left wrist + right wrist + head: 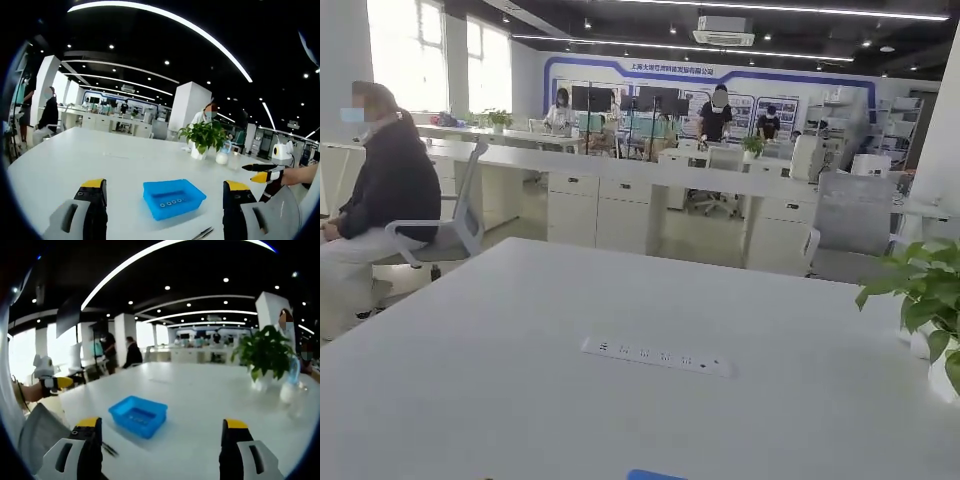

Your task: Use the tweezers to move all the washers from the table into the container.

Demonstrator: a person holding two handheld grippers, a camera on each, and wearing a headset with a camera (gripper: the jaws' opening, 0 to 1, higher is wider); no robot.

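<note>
Lying in a short row on the floor of the blue container (186,192), the washers (170,203) show as small rings in the left gripper view. The container sits flat on the white worktop (75,160). The tweezers (202,233) lie on the worktop just in front of it, on the near side, touched by neither claw.

The left claw (165,186) is spread wide with nothing between its yellow-tipped jaws, and the container shows between them. The right claw (162,422) is likewise wide and empty, looking at the container from another side, with the tweezers close to its left-hand jaw in that view.

Beyond the container stands a potted plant (205,135) in a white pot, with a small white ball (221,158) beside it. In the head view a white power strip (655,356) lies on the worktop, well apart from the plant. A person in dark clothes (385,185) sits on an office chair (455,225) at the left.
</note>
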